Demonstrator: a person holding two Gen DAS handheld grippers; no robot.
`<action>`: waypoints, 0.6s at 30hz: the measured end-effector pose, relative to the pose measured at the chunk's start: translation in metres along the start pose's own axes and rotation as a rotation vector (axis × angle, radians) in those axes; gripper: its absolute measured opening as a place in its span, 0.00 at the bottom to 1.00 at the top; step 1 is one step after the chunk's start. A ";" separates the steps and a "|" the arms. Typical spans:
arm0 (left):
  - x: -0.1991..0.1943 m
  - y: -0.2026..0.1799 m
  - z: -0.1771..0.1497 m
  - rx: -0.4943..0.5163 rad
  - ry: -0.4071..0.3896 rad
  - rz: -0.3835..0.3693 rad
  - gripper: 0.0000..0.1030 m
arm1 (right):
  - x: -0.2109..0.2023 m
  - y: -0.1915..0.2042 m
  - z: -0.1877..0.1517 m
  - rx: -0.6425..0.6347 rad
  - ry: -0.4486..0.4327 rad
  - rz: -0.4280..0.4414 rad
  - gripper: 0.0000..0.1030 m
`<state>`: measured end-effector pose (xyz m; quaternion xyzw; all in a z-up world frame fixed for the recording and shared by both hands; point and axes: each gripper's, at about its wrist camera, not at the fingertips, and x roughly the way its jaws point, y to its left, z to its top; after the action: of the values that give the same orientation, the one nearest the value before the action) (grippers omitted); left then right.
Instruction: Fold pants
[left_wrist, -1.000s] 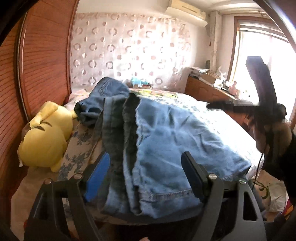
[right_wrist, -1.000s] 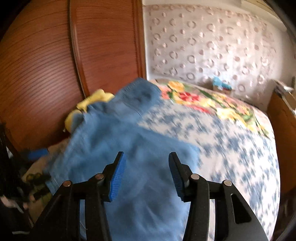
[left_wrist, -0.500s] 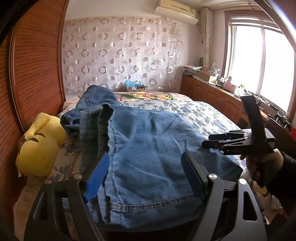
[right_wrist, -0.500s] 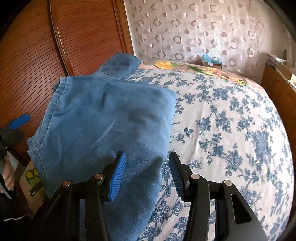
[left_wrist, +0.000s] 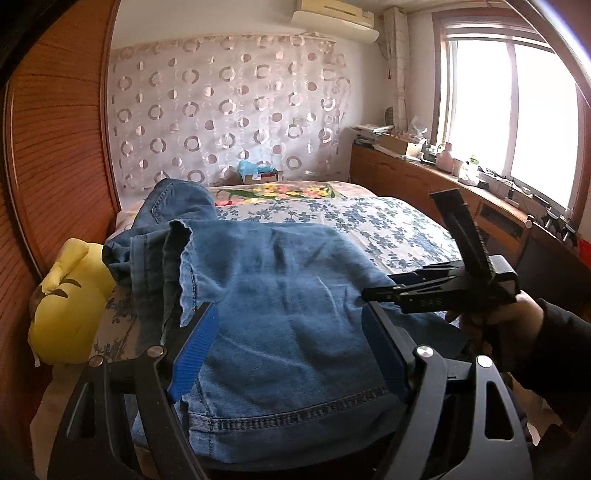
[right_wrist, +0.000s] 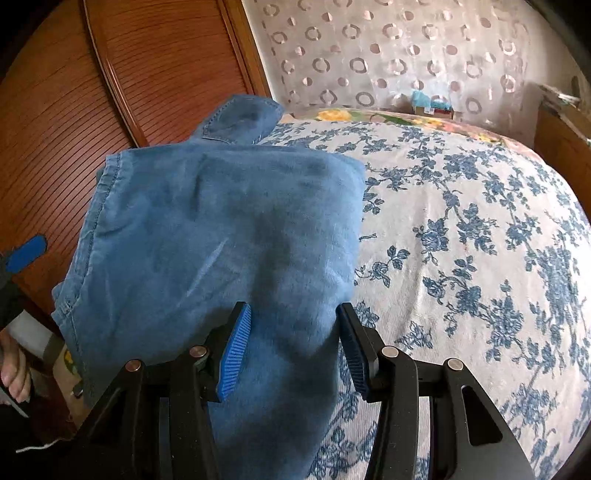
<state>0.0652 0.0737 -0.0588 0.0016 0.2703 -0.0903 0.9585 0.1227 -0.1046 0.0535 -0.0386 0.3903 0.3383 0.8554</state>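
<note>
- Floral bedspread (right_wrist: 480, 229) spread ahead and to the right of the right gripper (right_wrist: 293, 347).
- Folded blue jeans (left_wrist: 280, 306) lying on it, directly beneath both grippers.
- Yellow plush toy (left_wrist: 70, 306) left of the left gripper (left_wrist: 291, 354).
- Left gripper wide open, pads clear of denim.
- Right gripper half open, gripping nothing.

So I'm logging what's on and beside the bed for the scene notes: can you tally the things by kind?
Blue denim pants, folded on the floral bedsheet: 1
Yellow plush toy beside the bed: 1
Small box at the far end of the bed: 1
Hand-held grippers, left hand-held gripper and right hand-held gripper: 2
Total: 5
</note>
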 end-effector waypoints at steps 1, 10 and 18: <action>-0.001 0.000 0.000 0.002 0.000 0.000 0.78 | 0.002 -0.001 0.001 0.002 0.003 0.003 0.49; 0.001 -0.001 -0.003 0.000 0.008 0.002 0.78 | 0.014 0.003 0.008 -0.011 0.021 0.018 0.22; 0.004 0.003 -0.007 -0.013 0.017 0.013 0.78 | -0.027 0.015 0.029 -0.024 -0.115 0.035 0.07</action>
<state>0.0654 0.0762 -0.0665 -0.0019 0.2788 -0.0824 0.9568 0.1196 -0.0983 0.0946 -0.0227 0.3370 0.3595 0.8699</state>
